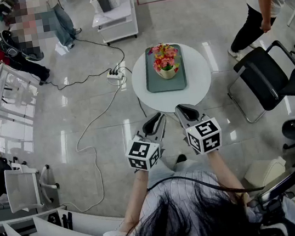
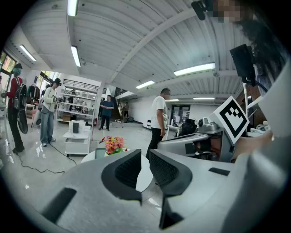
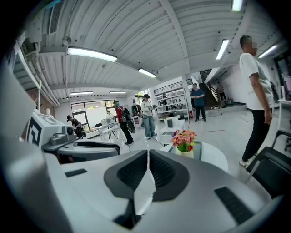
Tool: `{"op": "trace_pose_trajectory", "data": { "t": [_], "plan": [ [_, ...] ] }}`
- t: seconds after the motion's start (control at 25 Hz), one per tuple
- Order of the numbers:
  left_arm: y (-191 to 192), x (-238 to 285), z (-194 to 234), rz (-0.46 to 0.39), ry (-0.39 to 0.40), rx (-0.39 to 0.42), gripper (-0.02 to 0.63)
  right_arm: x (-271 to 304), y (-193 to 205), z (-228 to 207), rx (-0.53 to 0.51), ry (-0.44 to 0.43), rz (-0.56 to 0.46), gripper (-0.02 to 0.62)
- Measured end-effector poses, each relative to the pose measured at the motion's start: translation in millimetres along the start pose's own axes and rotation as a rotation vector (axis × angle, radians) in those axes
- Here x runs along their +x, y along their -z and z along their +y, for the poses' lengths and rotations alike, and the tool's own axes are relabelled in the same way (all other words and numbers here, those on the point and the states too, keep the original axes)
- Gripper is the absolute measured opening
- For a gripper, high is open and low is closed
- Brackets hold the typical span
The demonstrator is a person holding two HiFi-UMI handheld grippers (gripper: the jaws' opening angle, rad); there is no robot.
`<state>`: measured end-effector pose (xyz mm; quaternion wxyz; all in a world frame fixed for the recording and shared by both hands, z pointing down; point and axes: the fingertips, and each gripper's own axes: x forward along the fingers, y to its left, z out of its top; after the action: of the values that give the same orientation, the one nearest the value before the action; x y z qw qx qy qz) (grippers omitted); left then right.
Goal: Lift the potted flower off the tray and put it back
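Head view: potted flower [image 1: 165,62] stands upright on the far half of green tray [image 1: 154,84], tray lying on round white surface [image 1: 199,78]. Left tongs [image 1: 158,121] and right tongs [image 1: 185,113] sit side by side at 6 o'clock of the surface, near its rim, pointing toward 12, well apart from the flower. Both tongs pinched tight together, nothing between the jaws. Black chair [image 1: 274,75] at 3 o'clock, power strip [image 1: 114,76] on floor at 9 o'clock
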<state>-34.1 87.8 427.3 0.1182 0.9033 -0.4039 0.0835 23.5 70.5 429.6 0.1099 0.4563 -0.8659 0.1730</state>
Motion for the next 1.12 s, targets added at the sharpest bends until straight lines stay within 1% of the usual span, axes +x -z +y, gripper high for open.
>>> {"op": "trace_pose_trajectory", "data": {
  "t": [0.28, 0.56, 0.68, 0.92, 1.12],
  "plan": [
    [0, 5, 1, -0.003, 0.004, -0.014, 0.049, 1, -2, -1, 0.003, -0.016, -0.027, 0.034],
    [4, 8, -3, 0.012, 0.011, -0.022, 0.049, -2, 8, -7, -0.021, -0.007, 0.0, 0.034],
    [5, 10, -4, 0.019, 0.016, -0.018, 0.049, -2, 8, -9, -0.012, -0.006, -0.004, 0.034],
    [6, 13, -4, 0.043, 0.059, -0.014, 0.049, 5, 9, -7, 0.006, -0.014, 0.0, 0.034],
    [9, 19, 10, 0.052, 0.066, -0.026, 0.049, 17, 10, -9, 0.018, -0.021, 0.009, 0.034]
  ]
}}
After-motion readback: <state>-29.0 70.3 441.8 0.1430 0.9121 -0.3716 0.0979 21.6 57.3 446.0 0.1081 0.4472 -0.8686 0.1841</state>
